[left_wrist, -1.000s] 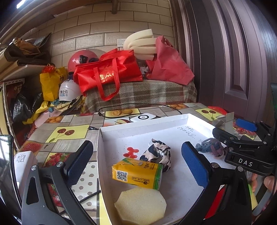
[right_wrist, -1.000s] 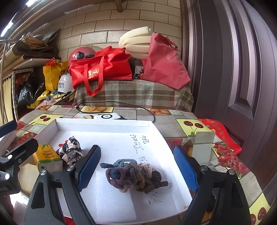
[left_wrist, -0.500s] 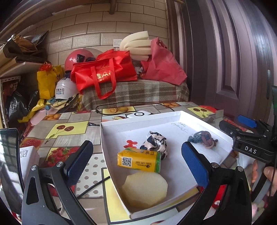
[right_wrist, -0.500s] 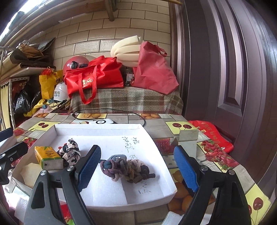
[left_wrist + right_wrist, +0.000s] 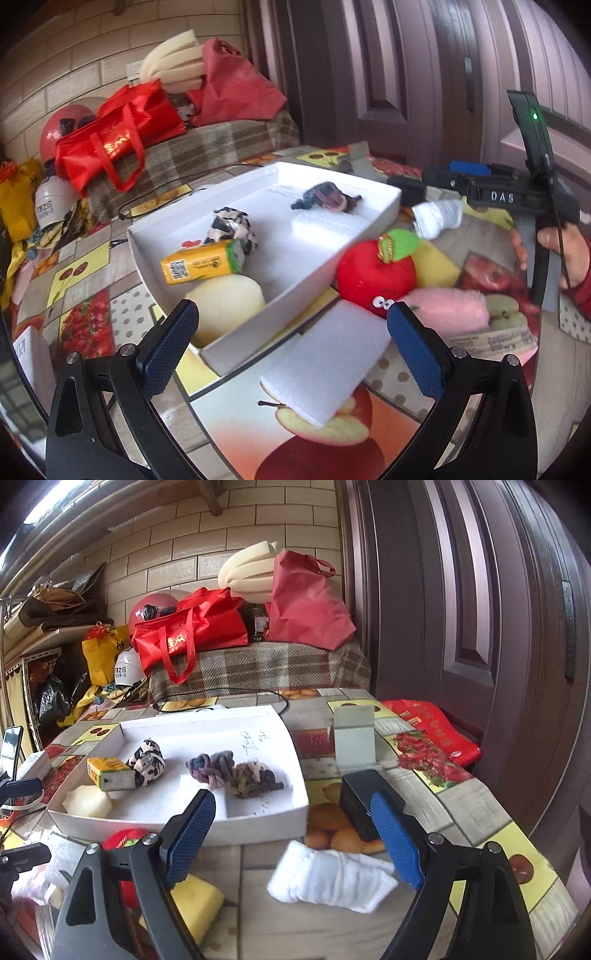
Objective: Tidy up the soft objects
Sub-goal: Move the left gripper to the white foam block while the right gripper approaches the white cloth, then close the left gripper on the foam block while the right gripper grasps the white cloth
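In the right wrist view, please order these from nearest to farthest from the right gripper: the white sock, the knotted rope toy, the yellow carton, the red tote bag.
From the right gripper:
1. White sock, on the table just below and between its fingers.
2. Knotted rope toy, in the white tray, ahead.
3. Yellow carton, at the tray's left end.
4. Red tote bag, on the plaid-covered surface at the back.

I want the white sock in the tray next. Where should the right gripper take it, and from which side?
Grip the white sock across its middle, coming down from above. It lies flat and crumpled on the table, long axis left to right, just ahead of the open right gripper. Nothing sits on it; the dark block stands just behind, so stay towards the near side.
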Demonstrator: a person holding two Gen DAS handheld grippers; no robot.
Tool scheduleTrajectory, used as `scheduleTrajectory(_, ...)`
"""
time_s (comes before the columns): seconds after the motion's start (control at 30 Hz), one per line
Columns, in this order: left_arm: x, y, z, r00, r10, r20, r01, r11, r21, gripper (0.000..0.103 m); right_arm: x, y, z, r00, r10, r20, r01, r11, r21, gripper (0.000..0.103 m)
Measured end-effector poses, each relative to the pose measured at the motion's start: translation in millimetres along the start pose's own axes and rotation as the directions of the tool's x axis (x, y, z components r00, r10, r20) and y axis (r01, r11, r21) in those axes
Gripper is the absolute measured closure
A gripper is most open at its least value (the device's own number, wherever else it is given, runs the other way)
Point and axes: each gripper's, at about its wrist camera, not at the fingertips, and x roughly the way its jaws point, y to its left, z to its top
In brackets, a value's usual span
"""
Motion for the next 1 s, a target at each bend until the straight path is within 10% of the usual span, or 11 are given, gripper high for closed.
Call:
scheduleTrajectory(0.37,34,-33,-6,0.980,-0.059,-0.189,0.087,0.985,0.146,0.000,4,-71,-24,0.966,0.069,-0.248,-0.043,0.993,0.108,0.016)
scheduleTrajectory(0.63,44,-35,-8,0.962,-0.102,-0.253,0.141,0.980,0.141,0.003,30,-40,-21,0.936,0.132,-0.327,-0.140,0.990,0.000,0.016)
scheduleTrajectory(0.9,44,-28,-5,0.961,-0.130,-0.245,0.158,0.983,0.097,0.035,53,-11,-19,0.915,0.120,-0.386,-0.189,0.971,-0.146,0.018)
scheduleTrajectory(1.0,43,-29,-5,0.962,-0.130,-0.242,0.158,0.982,0.104,0.037,46,-3,-20,0.920,0.136,-0.367,-0.217,0.958,-0.189,0.039)
